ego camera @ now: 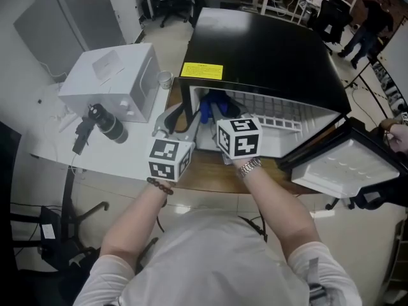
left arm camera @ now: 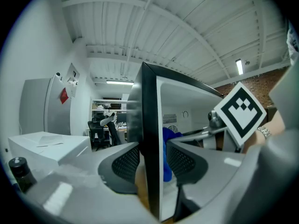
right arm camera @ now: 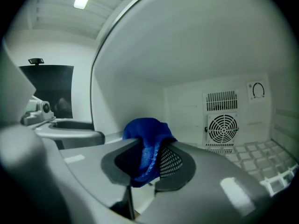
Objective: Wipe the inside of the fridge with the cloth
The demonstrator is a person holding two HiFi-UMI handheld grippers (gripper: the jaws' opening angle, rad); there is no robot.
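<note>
A black mini fridge (ego camera: 268, 50) stands on a wooden table with its door (ego camera: 347, 164) swung open to the right. My right gripper (ego camera: 215, 110) reaches into the cabinet, shut on a bunched blue cloth (ego camera: 209, 105). In the right gripper view the cloth (right arm camera: 147, 143) bulges above the jaws of my right gripper (right arm camera: 148, 164), close to the white left inner wall. My left gripper (ego camera: 180, 121) clamps the front edge of the fridge's left side wall (left arm camera: 150, 139), one jaw outside and one inside. The left gripper (left arm camera: 152, 164) sees the cloth (left arm camera: 167, 143) just behind that wall.
A wire shelf (ego camera: 274, 110) lies in the fridge and a round fan grille (right arm camera: 222, 127) sits on its back wall. Left of the fridge are a white box (ego camera: 115, 81), a black bottle (ego camera: 105, 123) and a small cup (ego camera: 165, 80). People stand far behind.
</note>
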